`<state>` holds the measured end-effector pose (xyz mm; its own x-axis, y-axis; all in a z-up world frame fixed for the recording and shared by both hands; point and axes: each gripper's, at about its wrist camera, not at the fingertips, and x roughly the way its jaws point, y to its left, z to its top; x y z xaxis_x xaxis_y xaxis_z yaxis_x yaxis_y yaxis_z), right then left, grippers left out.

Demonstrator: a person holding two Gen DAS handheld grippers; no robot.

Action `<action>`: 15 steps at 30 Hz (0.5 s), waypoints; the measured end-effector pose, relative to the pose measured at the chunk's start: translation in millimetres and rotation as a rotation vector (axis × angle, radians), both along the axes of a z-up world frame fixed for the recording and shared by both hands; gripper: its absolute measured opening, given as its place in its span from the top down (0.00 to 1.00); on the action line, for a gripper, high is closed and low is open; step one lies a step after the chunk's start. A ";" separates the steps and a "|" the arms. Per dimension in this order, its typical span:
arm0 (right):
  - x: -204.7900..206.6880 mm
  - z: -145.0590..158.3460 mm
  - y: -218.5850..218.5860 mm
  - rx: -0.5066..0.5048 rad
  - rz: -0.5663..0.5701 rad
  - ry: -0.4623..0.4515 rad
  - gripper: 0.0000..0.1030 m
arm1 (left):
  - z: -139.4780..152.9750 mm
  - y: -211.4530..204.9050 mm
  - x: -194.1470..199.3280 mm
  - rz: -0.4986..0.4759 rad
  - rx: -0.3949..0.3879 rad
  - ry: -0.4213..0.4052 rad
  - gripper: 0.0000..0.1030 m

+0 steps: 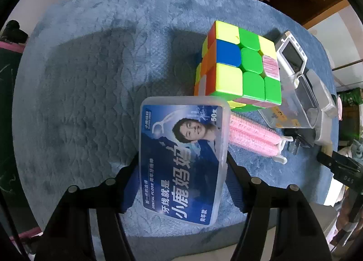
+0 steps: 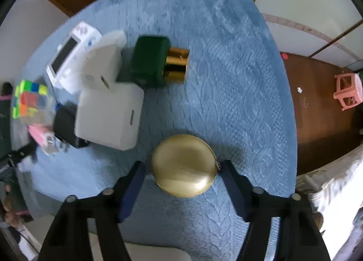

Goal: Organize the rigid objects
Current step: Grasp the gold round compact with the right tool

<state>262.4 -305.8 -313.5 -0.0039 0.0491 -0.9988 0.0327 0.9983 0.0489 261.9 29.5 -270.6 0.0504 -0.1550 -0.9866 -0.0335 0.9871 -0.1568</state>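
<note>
Surface: a blue plush cable-patterned cloth (image 1: 79, 79) covered the tabletop.
Left tool (image 1: 181, 183): pointed down, its jaws straddled the translucent rectangular plastic dental-floss box with a blue label (image 1: 183, 161); the pads seemed to meet its long sides, though a firm grip could not be confirmed.
Floss box: it lay flat on the cloth, just beside a multicoloured puzzle cube (image 1: 238, 65) and a pink bristled roller (image 1: 254, 136).
Floss box handling: probably light, stiff and smooth-walled, so slippery; the long sides were the best hold.
Right tool (image 2: 182, 181): parted, its pads stood on either side of a round brass-coloured metal tin (image 2: 183, 165), narrow gaps showing.
Tin: it rested on the cloth, apart from the white boxes (image 2: 109, 115).
Tin handling: likely rigid, slick and curved; a hold across its widest part would suit.
</note>
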 end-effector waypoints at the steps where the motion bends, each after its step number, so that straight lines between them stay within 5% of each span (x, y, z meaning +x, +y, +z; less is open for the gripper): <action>1: -1.2 -0.4 1.8 -0.020 0.013 -0.003 0.41 | -0.5 1.0 -1.1 0.000 0.005 -0.008 0.33; 15: -29.4 37.4 6.6 0.015 0.013 -0.074 0.45 | 65.5 -32.3 -40.2 -0.079 0.057 -0.140 0.33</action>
<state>233.0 -299.2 -276.0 0.0693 0.0644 -0.9955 0.0151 0.9977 0.0656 221.7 -2.7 -205.0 0.1782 -0.1083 -0.9780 0.0633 0.9931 -0.0984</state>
